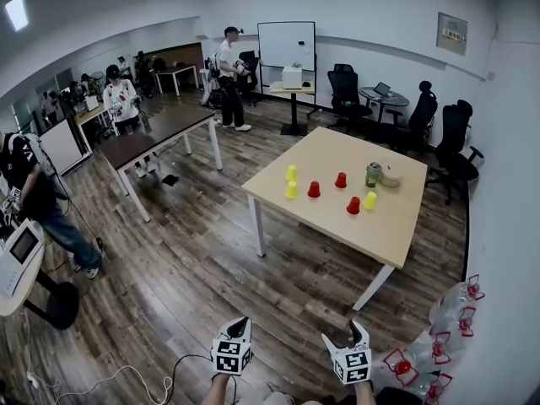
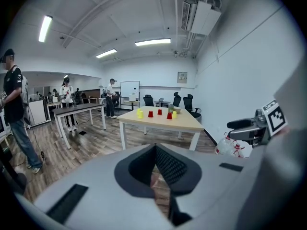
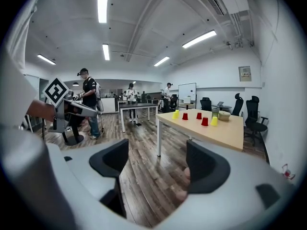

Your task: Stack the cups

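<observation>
a: gripper states?
b: left gripper [image 2: 156, 150] clenched, nothing in it. right gripper [image 3: 158, 159] released, empty. both low over the wood floor [image 1: 211, 251], well apart from the tabletop [image 1: 396, 226].
a: cups?
b: all single on the tabletop, none stacked. two yellow cups [image 1: 291, 190] at left, three red cups [image 1: 314, 190] mid, one yellow cup [image 1: 370, 200] at right, near a green jar [image 1: 373, 175].

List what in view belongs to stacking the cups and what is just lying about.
For the job: three red cups, three yellow cups, the table under them.
Lying about: green jar, tan bowl, big water bottles on the floor.
</observation>
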A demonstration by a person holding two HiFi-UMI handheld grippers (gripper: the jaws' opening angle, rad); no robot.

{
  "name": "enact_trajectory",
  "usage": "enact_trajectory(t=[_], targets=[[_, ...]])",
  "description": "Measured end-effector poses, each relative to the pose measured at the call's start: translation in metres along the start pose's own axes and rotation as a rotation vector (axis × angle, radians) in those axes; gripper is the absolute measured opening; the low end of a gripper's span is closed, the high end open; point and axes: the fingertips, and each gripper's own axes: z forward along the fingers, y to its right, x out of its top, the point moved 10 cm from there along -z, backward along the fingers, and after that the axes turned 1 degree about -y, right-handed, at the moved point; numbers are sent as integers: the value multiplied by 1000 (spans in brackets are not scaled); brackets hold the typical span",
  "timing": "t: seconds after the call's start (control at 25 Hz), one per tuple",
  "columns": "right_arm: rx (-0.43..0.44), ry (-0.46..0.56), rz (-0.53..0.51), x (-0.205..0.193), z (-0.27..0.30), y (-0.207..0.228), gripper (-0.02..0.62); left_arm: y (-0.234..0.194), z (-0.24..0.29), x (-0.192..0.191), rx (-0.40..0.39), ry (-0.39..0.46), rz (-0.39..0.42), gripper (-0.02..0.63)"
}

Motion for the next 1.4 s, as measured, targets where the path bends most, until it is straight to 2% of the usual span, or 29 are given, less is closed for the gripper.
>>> enact_trajectory(t=[0.28, 0.52, 1.08, 1.4], targets=[[8, -5, 0, 9, 42, 13, 364, -16, 38, 10, 0, -11, -6, 12], [-3, -23, -3, 24, 95, 28, 360, -43, 94, 25, -24, -18, -19, 12], [-59, -4, -10, 124, 254, 71, 359, -136, 254, 136, -114, 14, 5, 12], [-76, -9, -2, 150, 326, 88, 353, -175, 323, 172, -136, 13, 20, 12]])
